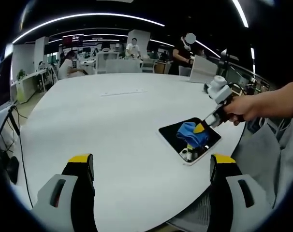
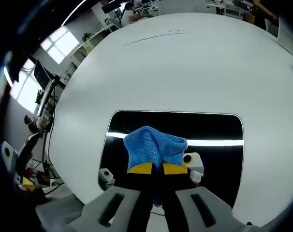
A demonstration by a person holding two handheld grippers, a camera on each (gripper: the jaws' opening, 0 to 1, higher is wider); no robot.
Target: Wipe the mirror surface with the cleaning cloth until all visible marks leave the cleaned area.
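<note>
Hovering over the white bench (image 1: pixel 122 125), the left hand-held gripper (image 1: pixel 151 166) has its yellow-tipped jaws spread wide apart with nothing between them, bare bench surface showing in the gap. Toward 9 o'clock in the left gripper view a black cable (image 1: pixel 18 140) hangs off the bench edge, and at 12 o'clock, beyond the far edge, stand office desks and chairs (image 1: pixel 112 62) with people at them. At 3 o'clock the mirror (image 1: pixel 190 139) lies flat near the bench's near edge, with the blue cleaning cloth (image 1: pixel 191 133) on its dark glass; the right hand-held gripper (image 1: pixel 200 128), held by a person's hand (image 1: pixel 241 108), comes in from the right and presses down on the cloth. In the right gripper view the right hand-held gripper's (image 2: pixel 158 167) jaws are clamped together on the bunched cleaning cloth (image 2: pixel 153 145), which rests on the mirror (image 2: pixel 209 125) at about 6 o'clock. The glass reflects a bright strip of ceiling light. At 9 o'clock, off the bench (image 2: pixel 175 67), stands a monitor on an arm (image 2: pixel 44 82).
</note>
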